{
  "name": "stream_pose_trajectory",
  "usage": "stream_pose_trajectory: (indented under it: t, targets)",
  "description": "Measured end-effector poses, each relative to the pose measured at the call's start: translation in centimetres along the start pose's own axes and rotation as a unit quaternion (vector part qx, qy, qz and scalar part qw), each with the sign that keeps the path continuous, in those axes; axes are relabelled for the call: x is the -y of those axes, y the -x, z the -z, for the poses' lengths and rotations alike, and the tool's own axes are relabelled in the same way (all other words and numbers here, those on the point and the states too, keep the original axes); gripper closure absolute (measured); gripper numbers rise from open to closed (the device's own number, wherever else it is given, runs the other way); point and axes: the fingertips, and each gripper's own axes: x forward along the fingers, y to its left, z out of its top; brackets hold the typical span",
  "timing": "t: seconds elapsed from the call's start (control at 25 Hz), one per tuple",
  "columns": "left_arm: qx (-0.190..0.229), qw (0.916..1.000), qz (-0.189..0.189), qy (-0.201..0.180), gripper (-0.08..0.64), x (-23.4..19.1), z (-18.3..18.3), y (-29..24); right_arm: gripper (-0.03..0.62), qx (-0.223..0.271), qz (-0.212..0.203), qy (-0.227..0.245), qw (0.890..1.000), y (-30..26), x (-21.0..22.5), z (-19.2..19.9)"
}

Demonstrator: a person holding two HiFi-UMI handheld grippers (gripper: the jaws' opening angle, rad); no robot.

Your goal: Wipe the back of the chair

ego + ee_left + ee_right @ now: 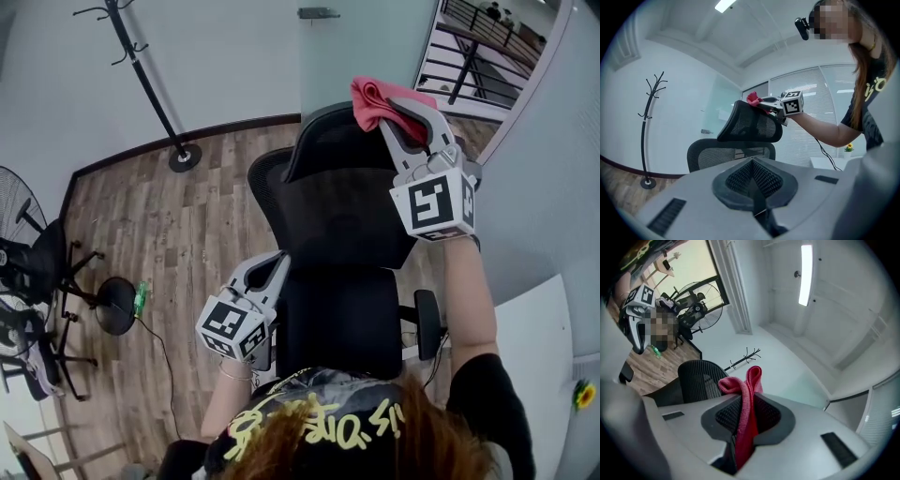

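Observation:
A black mesh office chair [342, 216] stands right in front of me, its headrest [328, 141] uppermost. My right gripper [401, 117] is raised to the headrest's top right edge and is shut on a red cloth [373, 98]. In the right gripper view the cloth [744, 399] is pinched between the pads, folded over the tips, with the chair's back [701, 376] just beyond. My left gripper [278, 261] hangs low at the seat's left side, jaws together, holding nothing. Its own view shows the headrest [750, 124] with the red cloth [753, 98] on top.
A black coat rack [150, 84] stands on the wooden floor at the back left. A floor fan [17, 202], another chair [37, 267], a round black base [117, 305] and a green bottle [141, 298] are at the left. A white desk [534, 356] is at the right.

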Motion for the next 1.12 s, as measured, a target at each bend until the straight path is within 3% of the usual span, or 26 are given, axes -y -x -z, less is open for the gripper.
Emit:
stream_pose_trajectory:
  t: [0.32, 0.56, 0.68, 0.88, 1.12]
  targets:
    - [0.001, 1.0, -0.005, 0.002, 0.571, -0.3, 0.1, 0.7, 0.534, 0.036, -0.043, 0.066, 0.996, -2.4, -4.6, -5.5]
    - [0.003, 0.9999, -0.009, 0.004, 0.571, -0.8, -0.4, 1.2, 0.534, 0.058, -0.069, 0.066, 0.994, -2.8, -6.8, -8.2]
    - [0.002, 0.9999, -0.014, 0.003, 0.571, -1.1, -0.5, 1.5, 0.534, 0.071, -0.089, 0.067, 0.991, -3.0, -8.0, -9.3]
    - [0.004, 0.9996, -0.028, 0.004, 0.571, -1.8, -0.6, 2.3, 0.534, 0.082, -0.12, 0.108, 0.983, -3.1, -11.4, -10.5]
    - [0.004, 0.9989, -0.047, 0.006, 0.571, -2.8, -0.5, 3.0, 0.534, 0.09, -0.13, 0.114, 0.981, -3.1, -13.5, -10.9]
